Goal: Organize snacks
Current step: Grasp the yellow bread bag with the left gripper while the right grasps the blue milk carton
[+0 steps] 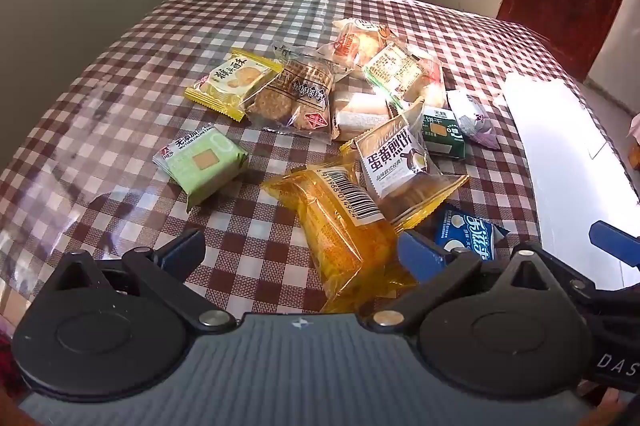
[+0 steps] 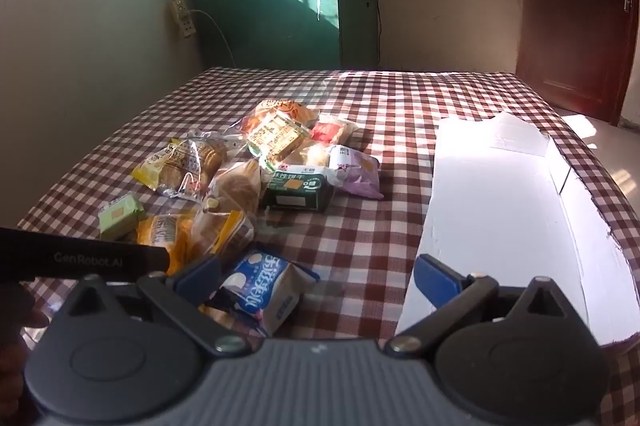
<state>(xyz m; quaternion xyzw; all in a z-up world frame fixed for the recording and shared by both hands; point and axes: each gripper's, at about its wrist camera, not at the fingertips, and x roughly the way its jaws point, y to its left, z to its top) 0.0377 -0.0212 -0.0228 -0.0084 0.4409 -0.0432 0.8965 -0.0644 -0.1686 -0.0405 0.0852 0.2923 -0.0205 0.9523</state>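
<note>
Currently at start of task, by the look of it: white box along right edge of table shows no snacks inside; whole snack pile loose on checked cloth, centre to near edge. Nothing sorted yet, all pkts left to move.

L gripper: wide open, nothing held. Hovers over orange pkt at near edge; fingers either side of its near end, contact w/ wrapper cannot be confirmed. Orange pkt: lies flat, long axis near-to-far, tilted slightly left at far end; barcode side up.

R gripper: wide open, nothing held. Blue pkt sits just inside left finger, near edge of table, between orange pkt and white box. Blue pkt: crumpled, long axis diagonal, far end toward left; print reads inverted in R wrist view.

Other items:
- Green pkt: apart from pile, toward left edge, flat.
- Yellow pkt: far-left of pile, partly under clear biscuit pkt.
- Purple pkt: pile side nearest white box.

Judged next: close on nearest pkt, transfer to white box.
</note>
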